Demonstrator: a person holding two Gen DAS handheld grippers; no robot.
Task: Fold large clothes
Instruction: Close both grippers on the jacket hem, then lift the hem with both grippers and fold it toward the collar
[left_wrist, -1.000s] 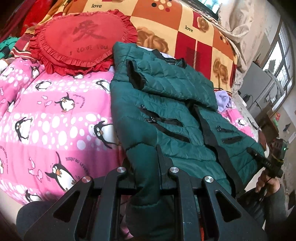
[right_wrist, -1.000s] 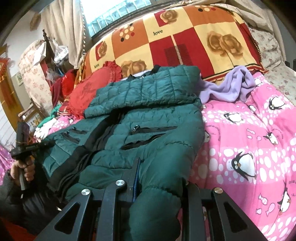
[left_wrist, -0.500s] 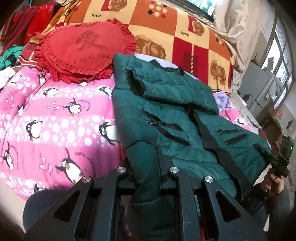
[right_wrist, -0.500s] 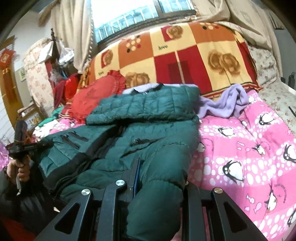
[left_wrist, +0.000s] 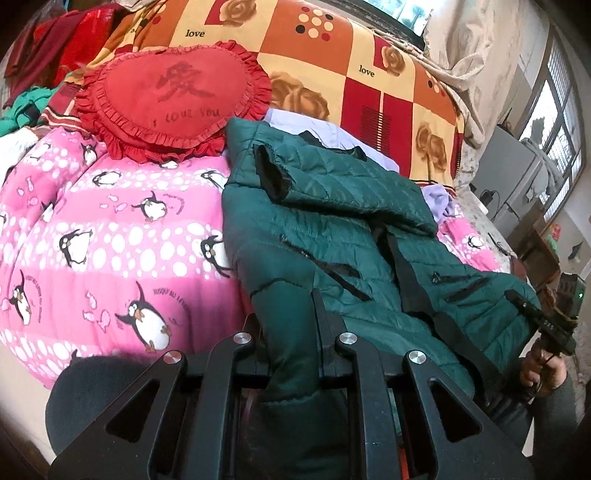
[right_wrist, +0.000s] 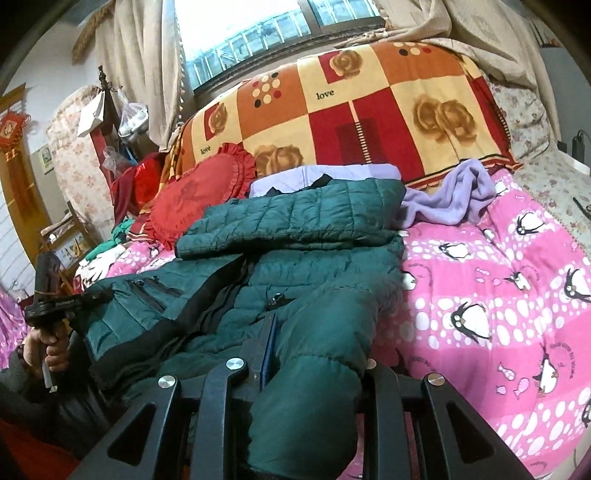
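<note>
A dark green quilted jacket (left_wrist: 332, 229) lies front-up on a pink penguin quilt (left_wrist: 122, 236), one sleeve folded across its chest. My left gripper (left_wrist: 291, 332) is shut on the jacket's bottom hem at its left corner. My right gripper (right_wrist: 314, 354) is shut on the hem at the other corner of the jacket (right_wrist: 295, 258). Both hem corners are lifted off the bed edge. Each gripper shows in the other's view, the right one (left_wrist: 554, 325) at far right, the left one (right_wrist: 55, 302) at far left.
A red heart-shaped pillow (left_wrist: 173, 99) sits left of the jacket's collar. An orange and red checked blanket (right_wrist: 369, 107) covers the headboard end. A lilac garment (right_wrist: 450, 195) lies right of the jacket. The quilt (right_wrist: 498, 295) spreads to the right.
Both grippers have risen and drawn back with the hem. The jacket's lower part is lifted and stretched between them. More of the headboard and window shows.
</note>
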